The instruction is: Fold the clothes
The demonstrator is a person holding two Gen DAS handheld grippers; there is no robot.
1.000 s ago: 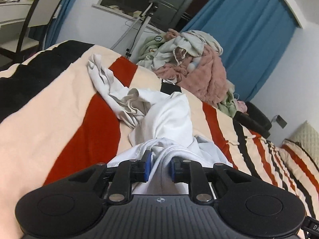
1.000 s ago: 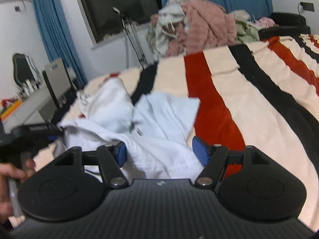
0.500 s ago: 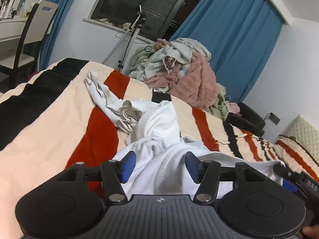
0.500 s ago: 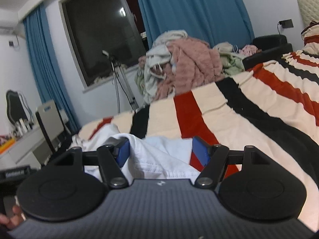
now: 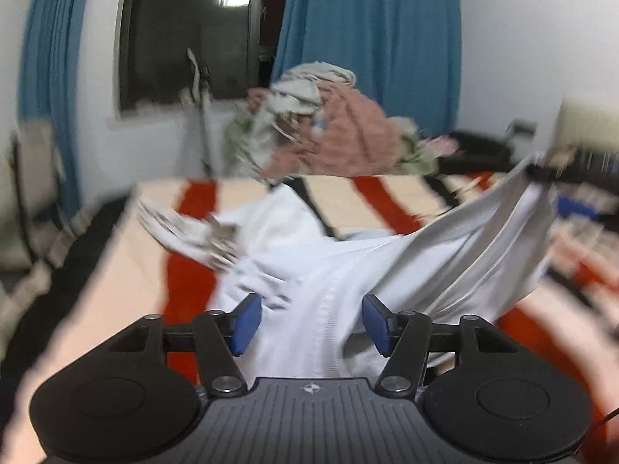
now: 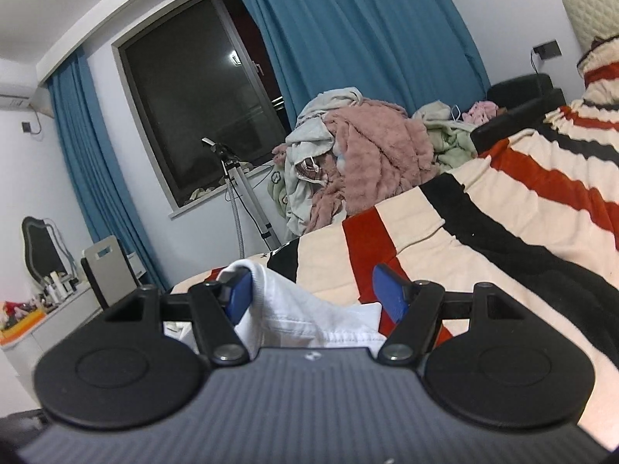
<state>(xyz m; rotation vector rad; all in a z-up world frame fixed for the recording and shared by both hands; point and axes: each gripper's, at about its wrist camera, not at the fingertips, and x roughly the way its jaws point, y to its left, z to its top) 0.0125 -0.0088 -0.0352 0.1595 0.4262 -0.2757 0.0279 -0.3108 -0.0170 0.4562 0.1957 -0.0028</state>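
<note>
Dim indoor light, heavy motion blur in left view, fisheye-bent edges.

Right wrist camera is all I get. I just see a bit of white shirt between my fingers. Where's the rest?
Observer: The shirt slopes from your right gripper down onto the bed.
Operator: Is the other gripper holding it?
Observer: No, the left gripper is open; the shirt shows between its fingers.
Operator: Any more clothes beside it?
Observer: A crumpled pale cloth lies on the bed left of the shirt.
</note>
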